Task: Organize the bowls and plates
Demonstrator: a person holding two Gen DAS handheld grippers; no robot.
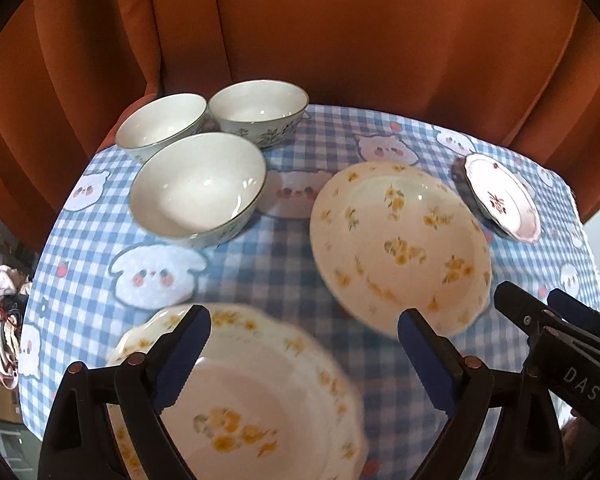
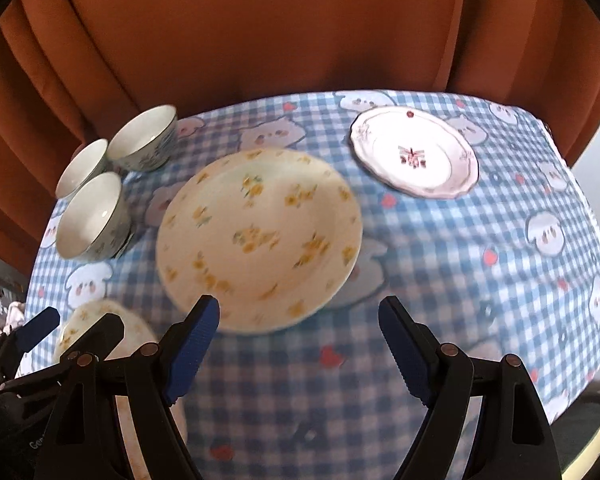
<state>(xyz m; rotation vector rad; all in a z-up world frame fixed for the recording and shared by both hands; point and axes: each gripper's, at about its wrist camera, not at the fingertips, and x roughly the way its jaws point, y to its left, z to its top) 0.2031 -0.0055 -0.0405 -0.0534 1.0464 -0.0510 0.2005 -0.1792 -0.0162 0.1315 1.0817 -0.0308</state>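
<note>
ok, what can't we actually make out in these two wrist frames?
- Near yellow-flower plate: left wrist view, blurred, near edge hidden by the left gripper; right wrist view shows only a sliver behind the jaws.
- Middle yellow-flower plate: motion-blurred in both views, so contact with the tablecloth is unclear.
- Red-motif plate: motif too small to identify.
- Three bowls: outer pattern mostly hidden.

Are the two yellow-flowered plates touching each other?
Apart. The left wrist view shows checked tablecloth between the near yellow plate and the far yellow plate.
</note>
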